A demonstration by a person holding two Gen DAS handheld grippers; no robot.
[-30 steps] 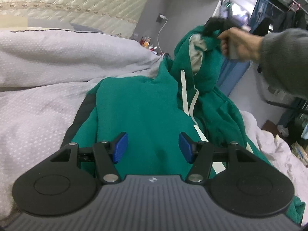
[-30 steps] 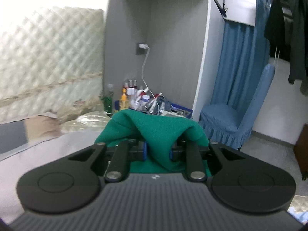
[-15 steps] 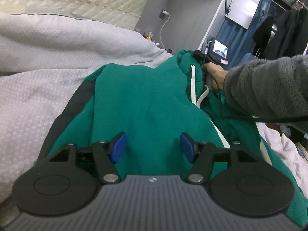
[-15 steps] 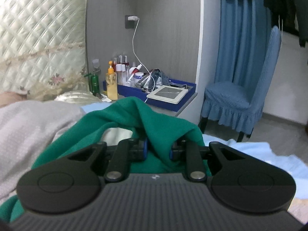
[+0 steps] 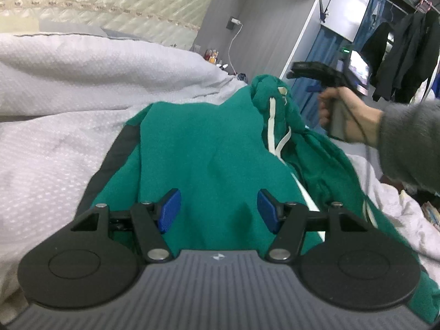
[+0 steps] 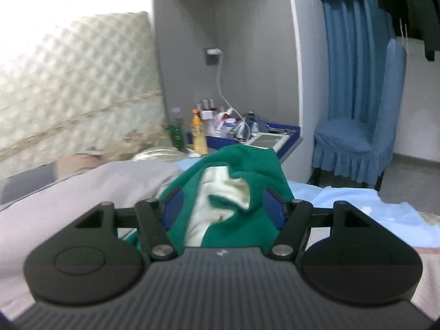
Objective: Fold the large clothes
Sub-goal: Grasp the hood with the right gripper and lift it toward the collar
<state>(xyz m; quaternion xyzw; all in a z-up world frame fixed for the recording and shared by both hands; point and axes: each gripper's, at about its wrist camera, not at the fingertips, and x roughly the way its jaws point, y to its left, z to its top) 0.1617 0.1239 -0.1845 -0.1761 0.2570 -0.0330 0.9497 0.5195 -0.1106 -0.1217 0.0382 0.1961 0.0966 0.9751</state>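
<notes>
A green hoodie [image 5: 203,154] with white drawstrings and a dark side stripe lies on the grey quilt [image 5: 55,137] of a bed. My left gripper [image 5: 218,209] is open and empty, low over the hoodie's body. My right gripper [image 6: 222,206] has its jaws spread wide, with the hoodie's bunched hood [image 6: 233,181], cream lining showing, lying loose between the blue pads. In the left wrist view the right gripper [image 5: 316,71] sits just right of the raised hood, held by a hand in a grey sleeve.
A quilted headboard [image 5: 110,0] stands behind the bed. A bedside shelf with bottles and a blue tray [image 6: 220,132] is beyond the hood. A blue covered chair [image 6: 357,143] stands at right. White bedding [image 5: 398,211] lies at the right edge.
My right gripper's jaws have opened; they were shut on the hood in both earlier frames. The hood dropped toward the bed, then rose a little. My left gripper stays open over the hoodie.
</notes>
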